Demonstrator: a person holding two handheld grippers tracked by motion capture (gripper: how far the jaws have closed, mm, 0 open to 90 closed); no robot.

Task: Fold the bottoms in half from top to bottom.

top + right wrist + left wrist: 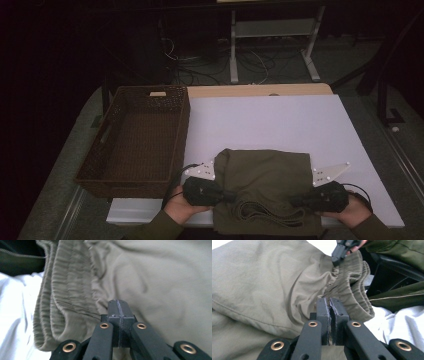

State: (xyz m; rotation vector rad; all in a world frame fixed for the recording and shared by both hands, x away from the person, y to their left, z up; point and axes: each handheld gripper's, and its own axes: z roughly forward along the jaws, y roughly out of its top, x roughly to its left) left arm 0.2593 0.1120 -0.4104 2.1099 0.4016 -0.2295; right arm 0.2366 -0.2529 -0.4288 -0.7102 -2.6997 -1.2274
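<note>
Currently both grippers, left gripper [231, 196] and right gripper [295, 202], fully closed, empty, resting on folded olive trousers [267, 182] right of basket [137, 140].

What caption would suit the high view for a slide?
Two hand-held grippers, left and right, press shut on folded olive trousers beside a wicker basket.

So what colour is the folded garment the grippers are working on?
Olive green, plain, with a ribbed elastic waistband; the garment shows best in the left gripper view.

Olive shorts [267, 192] folded flat, near table edge, waistband frontmost.
</note>
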